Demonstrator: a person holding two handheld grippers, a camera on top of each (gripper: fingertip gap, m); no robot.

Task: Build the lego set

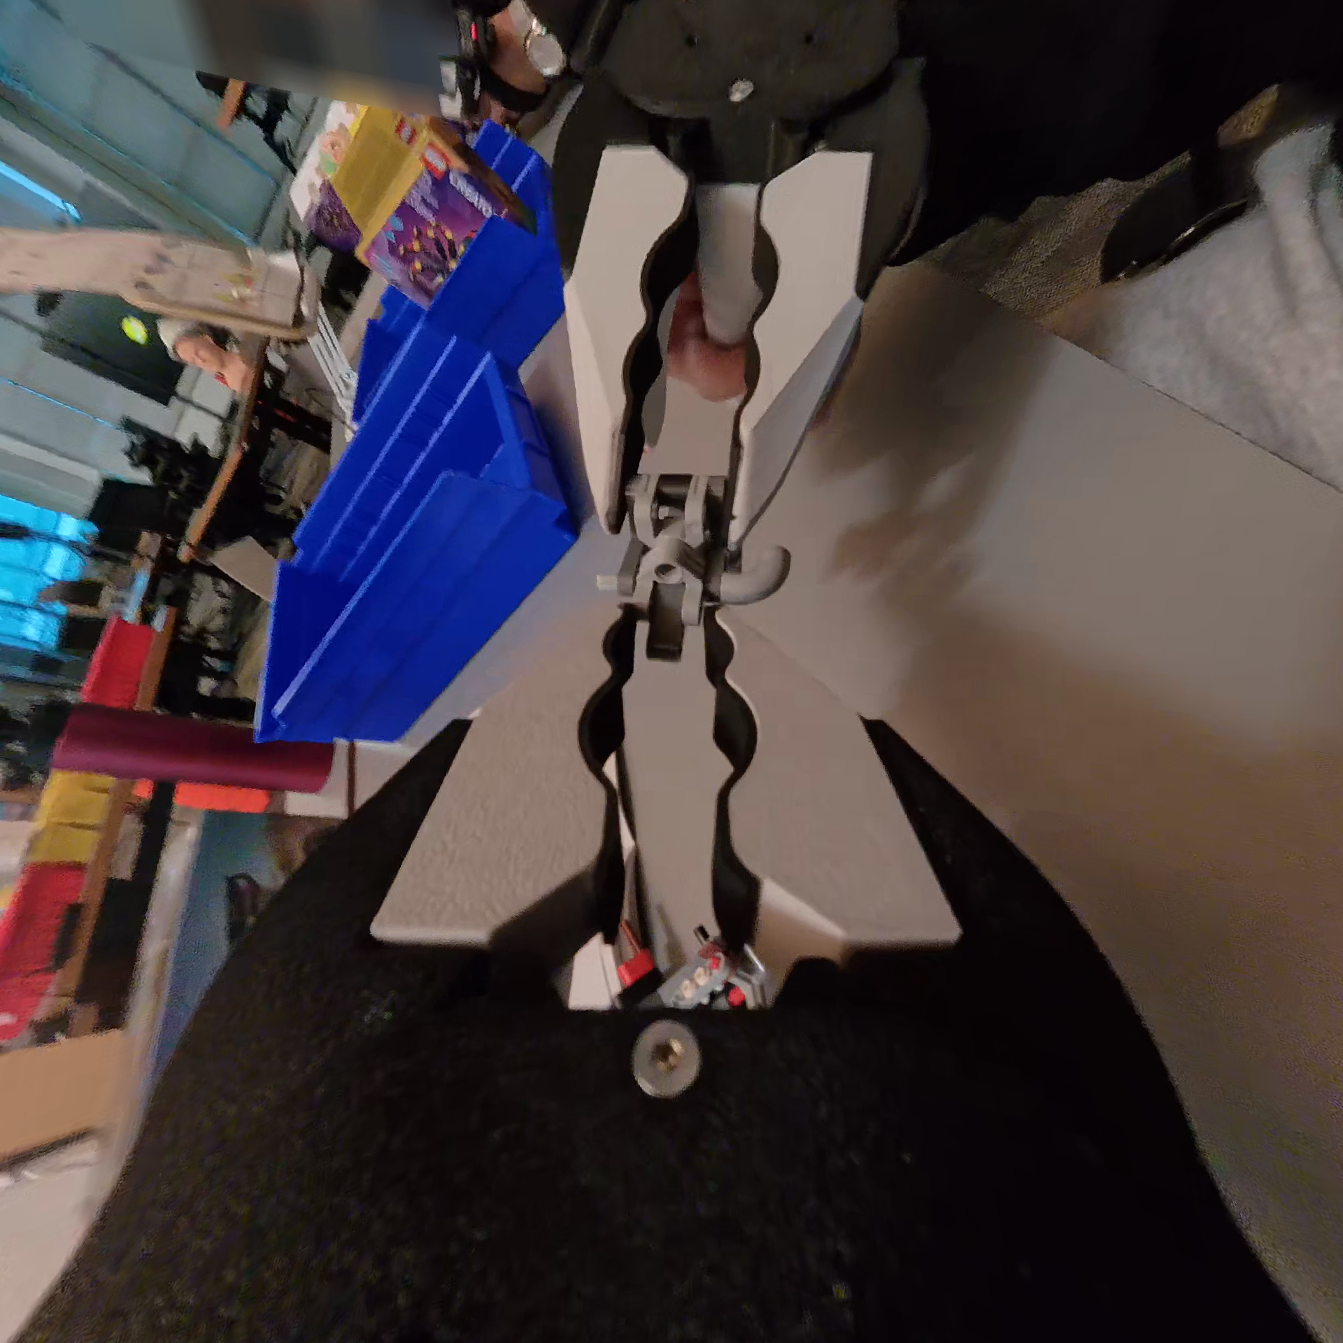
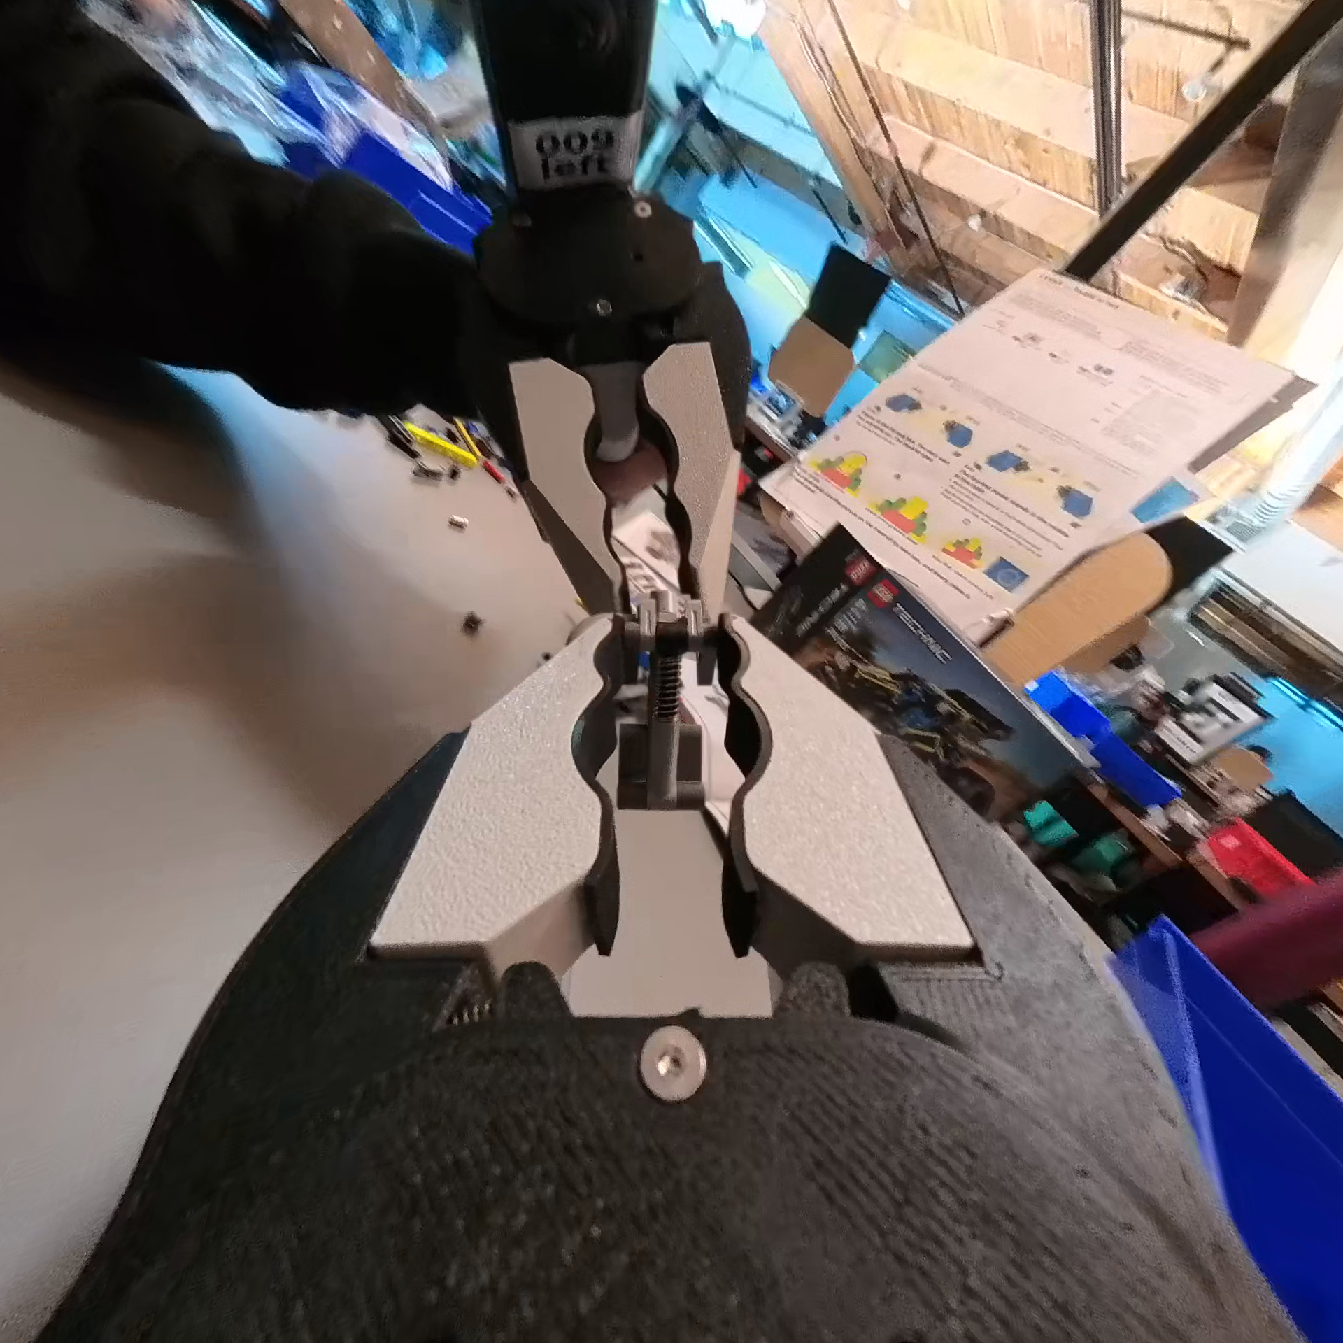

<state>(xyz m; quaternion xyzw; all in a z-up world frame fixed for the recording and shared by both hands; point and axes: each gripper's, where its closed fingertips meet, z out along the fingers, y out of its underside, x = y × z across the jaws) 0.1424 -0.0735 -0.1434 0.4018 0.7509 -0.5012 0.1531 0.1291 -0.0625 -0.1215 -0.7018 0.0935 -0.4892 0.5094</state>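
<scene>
1. We see both grippers meeting tip to tip above the white table (image 1: 1090,509). The left gripper (image 1: 665,625) is nearly closed, pinching the grey lego assembly (image 1: 665,567); the right gripper (image 2: 663,647) is likewise narrowed onto the same assembly's other end.
2. From the right wrist view, the assembly (image 2: 665,698) runs lengthwise between the right fingers, its long axis along them: black coil spring (image 2: 667,687) in the middle, grey block nearest the camera, far end pointing at the left gripper.
3. A curved grey hook (image 1: 759,578) sticks out sideways.
4. Beyond: blue bins (image 1: 429,552), loose pieces (image 2: 443,450) on the table, a dark lego box (image 2: 908,654), an instruction sheet (image 2: 1017,450).
</scene>
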